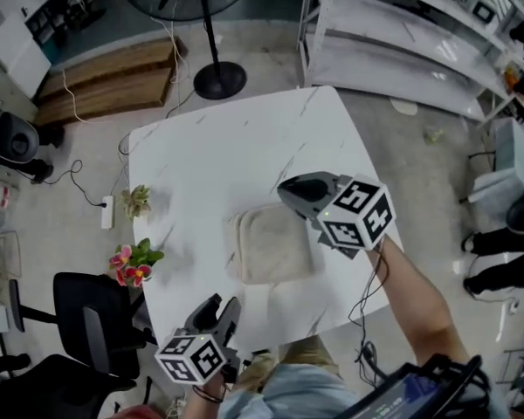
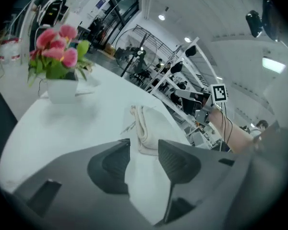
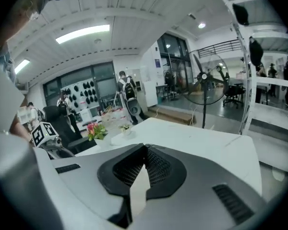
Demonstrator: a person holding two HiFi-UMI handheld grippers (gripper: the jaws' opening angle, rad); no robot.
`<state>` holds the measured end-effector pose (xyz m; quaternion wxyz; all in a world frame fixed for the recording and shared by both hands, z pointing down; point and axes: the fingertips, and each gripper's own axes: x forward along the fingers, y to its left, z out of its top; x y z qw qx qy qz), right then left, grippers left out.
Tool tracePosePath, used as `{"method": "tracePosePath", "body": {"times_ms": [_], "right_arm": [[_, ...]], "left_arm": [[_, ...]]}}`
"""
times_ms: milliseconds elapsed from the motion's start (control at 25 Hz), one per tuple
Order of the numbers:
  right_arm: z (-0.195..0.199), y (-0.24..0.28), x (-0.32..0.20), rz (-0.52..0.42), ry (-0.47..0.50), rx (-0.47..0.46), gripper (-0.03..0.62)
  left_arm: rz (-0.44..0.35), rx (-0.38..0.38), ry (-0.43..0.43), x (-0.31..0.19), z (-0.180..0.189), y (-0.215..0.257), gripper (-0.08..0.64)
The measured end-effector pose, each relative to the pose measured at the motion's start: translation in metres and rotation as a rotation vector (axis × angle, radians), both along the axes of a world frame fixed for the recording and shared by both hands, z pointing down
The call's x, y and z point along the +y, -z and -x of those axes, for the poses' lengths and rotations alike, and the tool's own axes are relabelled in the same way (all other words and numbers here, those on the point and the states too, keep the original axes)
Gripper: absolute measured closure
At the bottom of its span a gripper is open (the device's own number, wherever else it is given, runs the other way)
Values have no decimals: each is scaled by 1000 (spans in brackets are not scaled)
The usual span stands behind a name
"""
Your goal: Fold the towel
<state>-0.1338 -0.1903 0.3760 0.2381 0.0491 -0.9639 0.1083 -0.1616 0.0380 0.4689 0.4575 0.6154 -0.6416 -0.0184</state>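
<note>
We see the folded towel (image 1: pixel 269 243) lying flat on the white table (image 1: pixel 218 147), toward its near right part. Its far right corner is hidden beneath the right gripper (image 1: pixel 288 190), which hangs over it. That gripper's own view shows its jaws pressed together with nothing between them. The left gripper (image 1: pixel 223 308) sits over the table's near edge, and the hand holding it is mostly cut off at the frame's bottom. Its jaws stand apart and clasp nothing, with the towel lying just ahead of them. Bare tabletop runs behind and left of the towel to the far edge. Pink flowers (image 1: pixel 133 264) stand at the left edge with a small plant (image 1: pixel 137 201) just beyond, both well apart from the towel. A chair (image 1: pixel 87 321) crowds the near left corner, a fan stand (image 1: pixel 218 77) rises past the far edge, and shelves (image 1: pixel 402 42) fill the far right. The 2 cubes carry square black-and-white markers. Wall signs in the gripper views are too small to read.
</note>
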Motion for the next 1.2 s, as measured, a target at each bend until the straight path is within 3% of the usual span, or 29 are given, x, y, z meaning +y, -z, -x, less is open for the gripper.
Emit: {"method": "tracePosePath", "body": {"times_ms": [160,320,440,600,720,920,1200], "right_arm": [[-14,66,47,-47,-160,-185,577],[-27,135,92,-171,-300,-324,575],[-33,184,131,-286,-343,-400,577],[-36,228,180,-423,-368,-466,577],[-44,244,201,-503,-412,-476,578],[-60,254,220,-520,-455,-484,578],[-68,250,233,-567,-453,-462,578]], "left_arm": [[-173,-183,-16,-4,20,76,396],[-405,-380,18,-10,43,184,419],[-558,-543,60,-1,52,262,456],[-663,-707,108,22,54,329,536],[-718,-743,116,37,44,356,548],[-749,-808,111,59,27,372,549],[-753,-795,107,71,16,365,549]]}}
